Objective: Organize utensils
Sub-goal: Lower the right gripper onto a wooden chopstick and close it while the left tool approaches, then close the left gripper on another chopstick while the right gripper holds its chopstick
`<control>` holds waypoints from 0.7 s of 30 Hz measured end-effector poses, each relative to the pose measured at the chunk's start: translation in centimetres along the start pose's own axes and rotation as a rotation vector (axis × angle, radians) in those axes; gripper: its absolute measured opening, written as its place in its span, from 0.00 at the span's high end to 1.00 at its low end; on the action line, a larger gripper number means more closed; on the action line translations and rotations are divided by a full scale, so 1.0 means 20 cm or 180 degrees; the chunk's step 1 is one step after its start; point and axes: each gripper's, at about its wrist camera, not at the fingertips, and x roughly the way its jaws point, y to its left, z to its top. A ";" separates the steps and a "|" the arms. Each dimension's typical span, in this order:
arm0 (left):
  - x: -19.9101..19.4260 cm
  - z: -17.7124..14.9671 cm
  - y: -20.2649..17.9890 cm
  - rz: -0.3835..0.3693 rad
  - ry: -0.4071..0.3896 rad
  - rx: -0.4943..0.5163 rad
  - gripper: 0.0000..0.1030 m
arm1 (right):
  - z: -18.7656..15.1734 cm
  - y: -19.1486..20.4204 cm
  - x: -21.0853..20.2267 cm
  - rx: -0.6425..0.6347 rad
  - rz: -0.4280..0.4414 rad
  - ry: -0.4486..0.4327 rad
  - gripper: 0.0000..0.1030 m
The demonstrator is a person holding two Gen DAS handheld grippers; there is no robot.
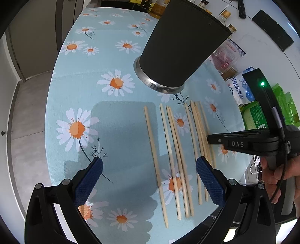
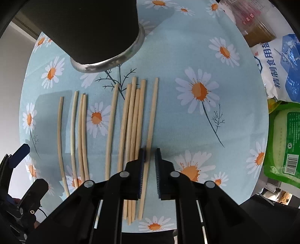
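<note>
Right gripper [image 2: 150, 165], jaws nearly closed around the outermost chopstick [image 2: 151, 120], should lift it level toward the black holder [image 2: 90, 28] ahead; left gripper [image 1: 148, 180] hovers wide open, empty, over the surface [image 1: 116, 131].

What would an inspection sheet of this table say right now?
Surface: daisy-print tablecloth, flat.
Job's things: about ten chopsticks lying side by side; black holder with a metal base standing behind them.
Clutter: salt bag, green packet, bottles past the cloth's edge.
Grippers: left gripper jaws open above the chopsticks; right gripper jaws closed on the rightmost chopstick.
Cables: black cable by the hand holding the right gripper.
Surroundings: grey floor, white counter.
</note>
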 end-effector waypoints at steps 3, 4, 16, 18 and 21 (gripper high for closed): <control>0.00 0.00 -0.02 0.0078 -0.0008 -0.0015 0.06 | 0.01 -0.03 -0.01 -0.0099 0.0072 0.0038 0.95; 0.00 0.00 -0.02 0.0099 -0.0014 -0.0029 0.06 | 0.02 -0.04 -0.01 -0.0119 0.0112 0.0056 0.95; -0.01 0.01 -0.13 0.0541 -0.0102 -0.0089 0.33 | -0.04 -0.42 -0.37 -0.0235 0.0930 -0.0580 0.95; 0.02 0.02 -0.15 0.0605 -0.0061 -0.0074 0.36 | -0.06 -0.47 -0.39 -0.0231 0.1063 -0.0595 0.95; 0.08 0.02 -0.18 0.0748 0.0090 -0.0014 0.51 | -0.10 -0.54 -0.43 -0.0234 0.1220 -0.0619 0.95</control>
